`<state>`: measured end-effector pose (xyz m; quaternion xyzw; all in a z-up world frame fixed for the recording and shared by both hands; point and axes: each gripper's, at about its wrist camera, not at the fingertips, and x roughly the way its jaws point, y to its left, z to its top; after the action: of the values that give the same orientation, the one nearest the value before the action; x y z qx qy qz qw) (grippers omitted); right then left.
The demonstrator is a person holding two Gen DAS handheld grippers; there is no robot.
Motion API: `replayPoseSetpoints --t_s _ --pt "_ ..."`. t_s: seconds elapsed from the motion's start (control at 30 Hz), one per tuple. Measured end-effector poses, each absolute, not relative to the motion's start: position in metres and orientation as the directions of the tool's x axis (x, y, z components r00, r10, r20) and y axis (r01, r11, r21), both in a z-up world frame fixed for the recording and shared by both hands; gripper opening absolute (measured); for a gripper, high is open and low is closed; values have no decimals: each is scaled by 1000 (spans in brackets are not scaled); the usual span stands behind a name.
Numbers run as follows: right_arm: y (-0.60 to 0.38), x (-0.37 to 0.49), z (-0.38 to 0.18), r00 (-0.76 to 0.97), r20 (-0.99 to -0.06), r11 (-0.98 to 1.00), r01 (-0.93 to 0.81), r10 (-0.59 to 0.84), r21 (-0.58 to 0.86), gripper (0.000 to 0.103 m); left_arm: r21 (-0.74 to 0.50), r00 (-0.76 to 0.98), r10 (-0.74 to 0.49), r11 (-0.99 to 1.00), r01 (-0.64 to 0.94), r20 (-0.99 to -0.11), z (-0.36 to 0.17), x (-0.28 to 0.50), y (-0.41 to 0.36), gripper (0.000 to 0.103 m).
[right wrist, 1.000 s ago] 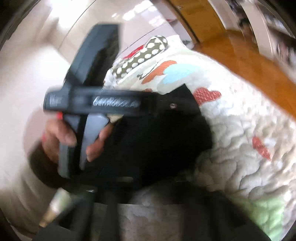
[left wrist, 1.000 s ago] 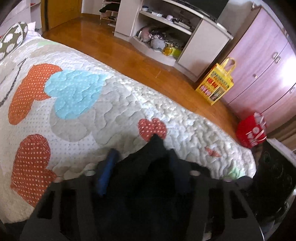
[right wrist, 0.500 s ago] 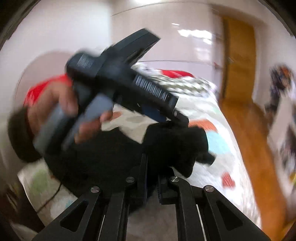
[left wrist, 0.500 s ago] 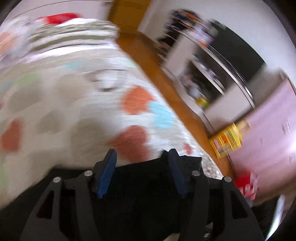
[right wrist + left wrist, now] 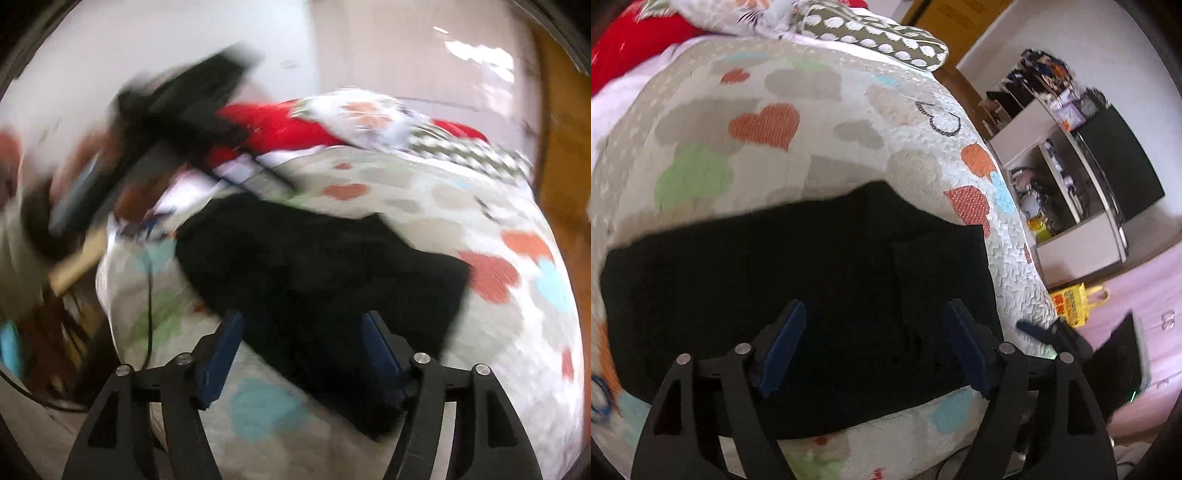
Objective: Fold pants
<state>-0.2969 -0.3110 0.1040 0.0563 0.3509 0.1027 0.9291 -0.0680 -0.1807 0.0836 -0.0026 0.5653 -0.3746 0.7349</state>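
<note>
**Folded black pants lie flat under both open grippers, long axis running across**

I start with the quilted bedspread with orange, green and blue hearts [image 5: 768, 122], which fills both wrist views and carries everything else. On it lies the black fabric pants bundle [image 5: 798, 280], a broad dark slab spread flat, its long axis running left to right across the left wrist view, with a squared end at the right near the bed's edge. In the right wrist view the same pants [image 5: 332, 273] run on a slant from upper left to lower right, and the picture is smeared, so I cannot read the folds in it.

My left gripper [image 5: 875, 347] sits over the near middle of the slab, its jaws opening, blue pads apart and only flat cloth below them, nothing pinched. My right gripper [image 5: 303, 350] is over the near edge of the pants towards their right end, jaws also opening, with cloth lying between the pads but not pressed.

I judge the left one better placed for the near long edge, the right one for the squared end.
</note>
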Motion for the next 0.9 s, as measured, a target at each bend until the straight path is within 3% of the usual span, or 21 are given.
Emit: replayPoseSetpoints --t_s 0.13,0.2,0.23,0.3,0.33,0.37,0.43,0.6,0.7,0.77,0.9 --pt "-357 -279 106 728 -655 972 -67 201 223 65 -476 34 -568 720 504 -823 59 -77 -196 79" --pt "-358 -268 101 718 -667 973 -61 198 222 47 -481 30 -570 719 502 -821 50 -84 -210 79" --pt "-359 -264 95 699 -695 980 -42 169 196 44 -468 45 -570 715 519 -821 47 -89 -217 78" --pt "-360 -255 79 653 -748 989 -12 118 146 39 -449 59 -562 716 535 -825 43 -96 -227 61" --pt "-362 -256 72 634 -766 991 -6 107 134 39 -423 56 -539 718 552 -841 43 -101 -231 36" --pt "-363 -257 68 619 -779 992 -1 97 123 39 -391 63 -519 714 581 -853 46 -107 -235 27" --pt "-364 -263 71 618 -780 992 -5 100 123 39 -365 80 -521 692 623 -850 59 -116 -234 23" --pt "-365 -268 77 639 -756 986 -26 142 164 40 -219 209 -415 768 601 -885 59 -115 -212 23" --pt "-361 -259 67 603 -787 989 -21 130 146 40 -279 172 -437 782 558 -883 52 -106 -200 32" --pt "-357 -257 72 610 -785 992 -25 111 121 40 -270 200 -439 790 551 -876 60 -108 -196 47" --pt "-359 -254 96 659 -743 992 -36 115 122 44 -285 258 -480 790 543 -838 85 -114 -183 55"
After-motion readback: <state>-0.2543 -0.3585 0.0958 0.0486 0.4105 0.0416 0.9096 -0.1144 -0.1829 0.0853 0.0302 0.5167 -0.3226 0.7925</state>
